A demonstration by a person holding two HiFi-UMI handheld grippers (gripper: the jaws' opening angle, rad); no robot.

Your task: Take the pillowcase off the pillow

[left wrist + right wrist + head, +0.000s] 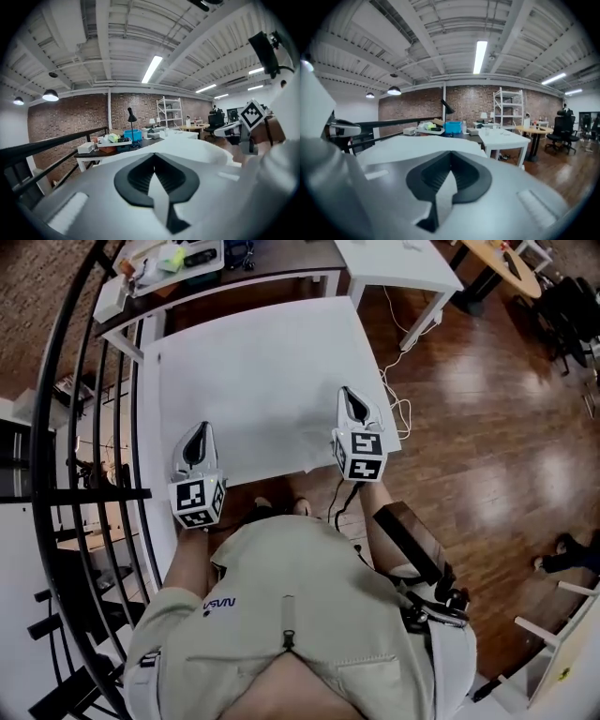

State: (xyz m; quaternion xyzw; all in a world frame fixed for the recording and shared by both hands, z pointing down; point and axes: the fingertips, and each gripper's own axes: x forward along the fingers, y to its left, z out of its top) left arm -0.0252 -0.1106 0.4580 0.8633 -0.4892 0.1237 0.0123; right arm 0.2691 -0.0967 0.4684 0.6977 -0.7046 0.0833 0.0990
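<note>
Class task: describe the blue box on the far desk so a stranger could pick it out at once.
Start at the brick wall; in front of it stands a dark desk crowded with things. The blue box sits there beneath a black desk lamp, the only bright blue thing among pale clutter.

A white table [150, 427] stands on a wooden floor [487, 427], one short edge toward the person. A white pillow [253, 362] lies flat on it and covers almost the whole top, reaching the far edge and the right edge. Only a narrow bare strip of table shows along the left edge. The pillowcase [314, 432] is smooth over the far half and puckers into a few creases toward the near right corner.
</note>
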